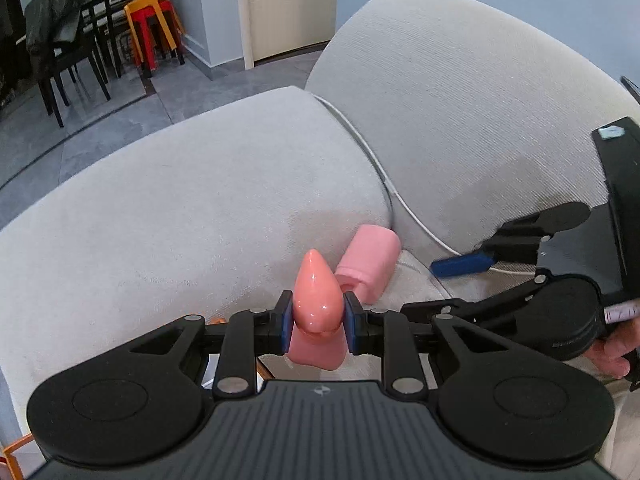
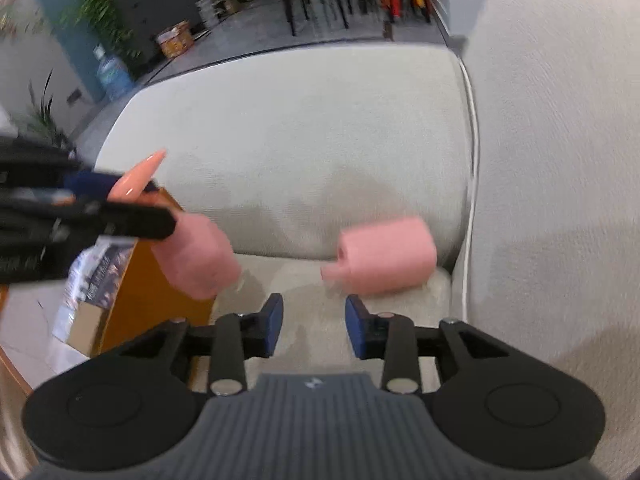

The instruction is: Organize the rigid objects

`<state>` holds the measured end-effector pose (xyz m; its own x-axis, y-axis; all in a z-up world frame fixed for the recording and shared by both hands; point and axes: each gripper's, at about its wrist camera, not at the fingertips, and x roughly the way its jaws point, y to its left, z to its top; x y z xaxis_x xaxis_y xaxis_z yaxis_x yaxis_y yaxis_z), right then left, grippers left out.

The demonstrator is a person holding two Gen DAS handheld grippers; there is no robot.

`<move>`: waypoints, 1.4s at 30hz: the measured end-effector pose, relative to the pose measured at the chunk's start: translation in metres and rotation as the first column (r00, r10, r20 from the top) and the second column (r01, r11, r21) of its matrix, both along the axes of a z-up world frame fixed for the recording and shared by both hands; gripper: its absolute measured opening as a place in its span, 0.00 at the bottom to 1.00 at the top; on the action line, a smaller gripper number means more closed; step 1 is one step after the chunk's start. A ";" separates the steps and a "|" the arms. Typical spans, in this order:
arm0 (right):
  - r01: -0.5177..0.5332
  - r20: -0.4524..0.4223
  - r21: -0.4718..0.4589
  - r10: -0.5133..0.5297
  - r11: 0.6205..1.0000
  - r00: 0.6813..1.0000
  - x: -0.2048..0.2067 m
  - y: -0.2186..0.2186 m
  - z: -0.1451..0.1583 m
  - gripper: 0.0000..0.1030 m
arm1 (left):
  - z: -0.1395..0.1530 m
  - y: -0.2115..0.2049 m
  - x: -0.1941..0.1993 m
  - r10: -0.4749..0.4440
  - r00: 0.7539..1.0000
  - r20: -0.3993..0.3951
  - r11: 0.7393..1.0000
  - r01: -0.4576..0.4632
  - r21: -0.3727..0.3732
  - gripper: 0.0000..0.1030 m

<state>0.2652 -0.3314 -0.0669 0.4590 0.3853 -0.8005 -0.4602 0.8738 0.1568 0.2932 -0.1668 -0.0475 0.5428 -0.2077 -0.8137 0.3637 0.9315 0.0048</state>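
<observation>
Pink bottle clamped in my left gripper, pointed glossy cap up, body hanging below the pads, lifted off the sofa. Pink cap lies on the seat by a white cable. My right gripper gapes empty, just short of that cap.

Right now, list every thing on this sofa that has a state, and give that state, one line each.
Left gripper: shut on the pink bottle, lifted off the seat.
Pink bottle: held, pointed tip up, cap off.
Pink cap: lying on its side on the sofa seat, loose, against the armrest.
Right gripper: open, nothing between its pads.
White cable: lying in the sofa's seam.
</observation>
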 end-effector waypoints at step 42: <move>-0.049 0.331 -0.413 0.200 0.910 0.922 0.025 0.053 -0.020 0.57 | 0.030 0.094 -0.040 0.010 0.997 0.082 0.965 0.012 -0.261 0.27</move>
